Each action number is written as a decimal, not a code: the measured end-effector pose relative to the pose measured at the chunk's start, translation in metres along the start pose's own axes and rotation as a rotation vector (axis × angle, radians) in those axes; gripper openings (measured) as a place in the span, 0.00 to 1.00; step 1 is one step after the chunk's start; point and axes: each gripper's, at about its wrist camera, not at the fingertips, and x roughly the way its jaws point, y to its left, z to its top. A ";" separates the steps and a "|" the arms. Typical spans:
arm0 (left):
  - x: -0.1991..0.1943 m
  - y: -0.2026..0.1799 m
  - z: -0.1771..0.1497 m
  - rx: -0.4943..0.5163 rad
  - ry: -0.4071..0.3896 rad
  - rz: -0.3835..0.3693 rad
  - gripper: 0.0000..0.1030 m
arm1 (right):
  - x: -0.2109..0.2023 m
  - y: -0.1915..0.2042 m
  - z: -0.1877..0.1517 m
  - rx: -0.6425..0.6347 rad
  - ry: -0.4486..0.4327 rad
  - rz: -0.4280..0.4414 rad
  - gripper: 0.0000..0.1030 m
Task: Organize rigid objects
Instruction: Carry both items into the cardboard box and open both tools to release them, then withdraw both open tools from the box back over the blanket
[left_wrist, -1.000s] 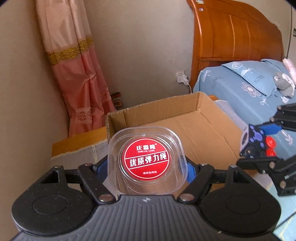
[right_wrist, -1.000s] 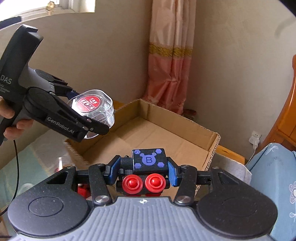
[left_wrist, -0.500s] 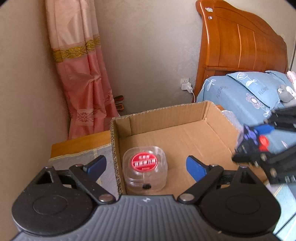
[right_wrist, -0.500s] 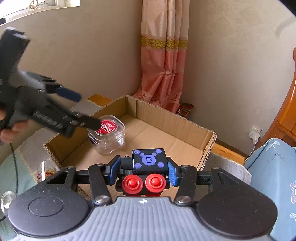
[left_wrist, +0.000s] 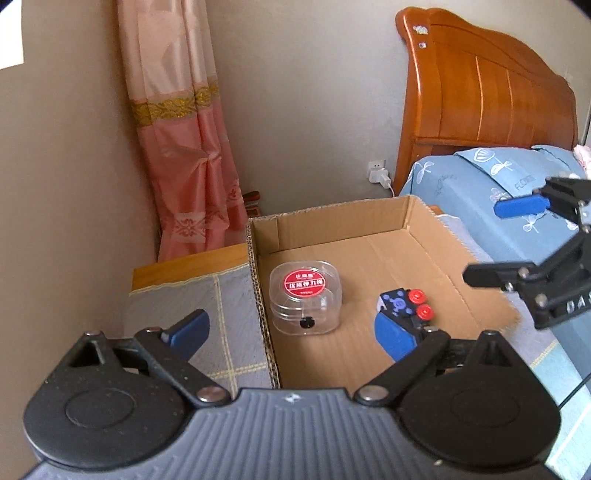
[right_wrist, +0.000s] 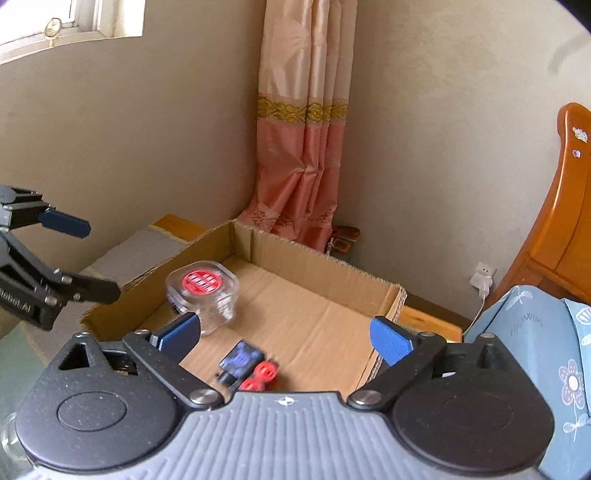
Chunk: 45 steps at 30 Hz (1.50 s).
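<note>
An open cardboard box holds a clear plastic case with a red round label near its left wall. To its right on the box floor lies a blue and black toy block with two red knobs. My left gripper hovers at the box's near left corner, jaws opening, nothing between them. My right gripper is over the box's near edge, jaws opening wide. The toy block is blurred just below and free of the pads. The clear case is past its left finger.
The box sits on a table with a grey checked cloth. A bed with blue bedding and a wooden headboard stands on the right. A pink curtain hangs in the corner, and a wall plug is behind the box.
The left gripper let go of the clear case, which now rests in the box, and drew back. The right gripper opened and the toy block dropped into the box.
</note>
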 end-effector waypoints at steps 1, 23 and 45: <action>-0.005 -0.001 -0.002 -0.002 -0.006 0.003 0.95 | -0.006 0.003 -0.003 -0.002 -0.001 0.007 0.98; -0.066 -0.033 -0.100 -0.005 0.002 0.038 0.96 | -0.106 0.088 -0.146 0.221 0.015 -0.097 1.00; -0.070 0.009 -0.140 -0.195 -0.001 0.075 0.99 | -0.100 0.079 -0.182 0.408 0.077 -0.154 1.00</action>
